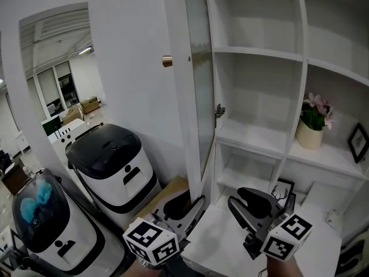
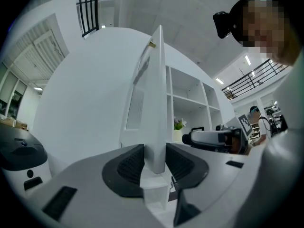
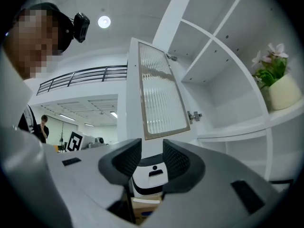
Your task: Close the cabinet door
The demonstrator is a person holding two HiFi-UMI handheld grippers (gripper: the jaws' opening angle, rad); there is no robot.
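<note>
The white cabinet door with a ribbed glass panel stands wide open, edge-on to me, its brass knob on the outer face. My left gripper is at the door's lower corner. In the left gripper view the door's edge stands between the fingers of my left gripper, and only hairline gaps show at the pads. My right gripper hovers open over the low shelf in front of the cabinet. In the right gripper view it has nothing between its fingers and faces the door's inner side.
Left of the door stand a white bin with a black lid and another machine with a blue part inside. A cardboard box lies at the door's foot. On the shelves are a potted plant and picture frames.
</note>
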